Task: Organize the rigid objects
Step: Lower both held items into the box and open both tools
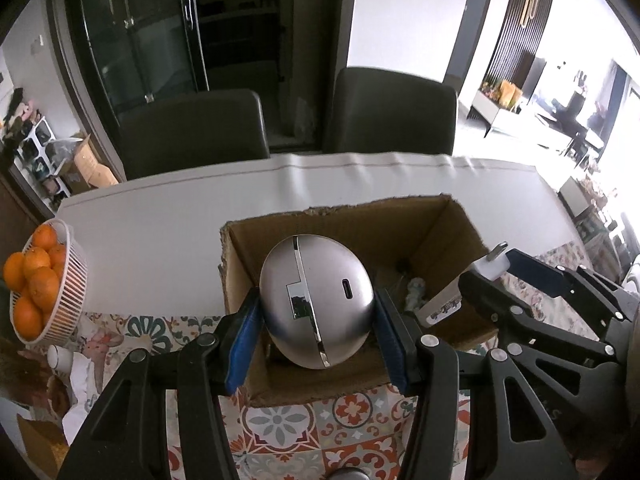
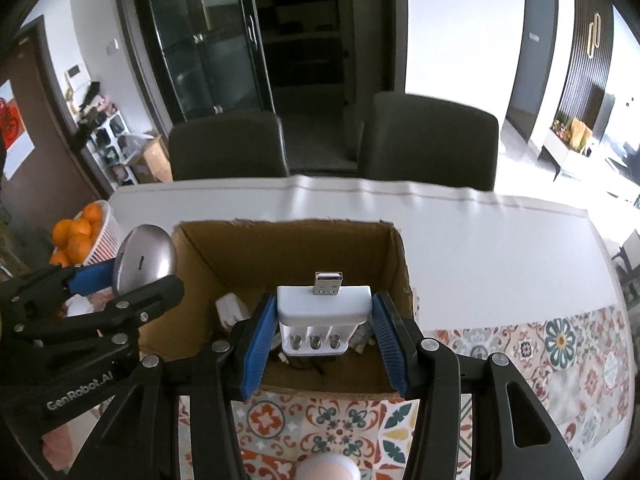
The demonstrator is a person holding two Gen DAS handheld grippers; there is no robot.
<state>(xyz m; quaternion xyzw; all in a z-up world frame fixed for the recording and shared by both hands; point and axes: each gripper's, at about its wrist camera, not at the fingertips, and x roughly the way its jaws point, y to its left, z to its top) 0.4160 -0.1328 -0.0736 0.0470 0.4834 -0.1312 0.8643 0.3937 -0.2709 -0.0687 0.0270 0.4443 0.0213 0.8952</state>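
Note:
My left gripper (image 1: pixel 317 316) is shut on a silver egg-shaped device (image 1: pixel 316 300) with a small port, held above the open cardboard box (image 1: pixel 360 220). My right gripper (image 2: pixel 323 320) is shut on a white USB battery charger (image 2: pixel 323 314) with its plug pointing forward, held over the same box (image 2: pixel 288 236). The right gripper with the charger (image 1: pixel 494 266) shows at the right of the left wrist view. The left gripper with the silver device (image 2: pixel 144 258) shows at the left of the right wrist view. A white adapter (image 2: pixel 230 308) and dark cables lie inside the box.
A white basket of oranges (image 1: pixel 60 280) stands at the table's left edge. The table has a patterned cloth (image 2: pixel 560 352) in front and a white sheet (image 1: pixel 180 216) behind. Two dark chairs (image 1: pixel 192 132) stand at the far side. A white cup (image 1: pixel 60 358) sits lower left.

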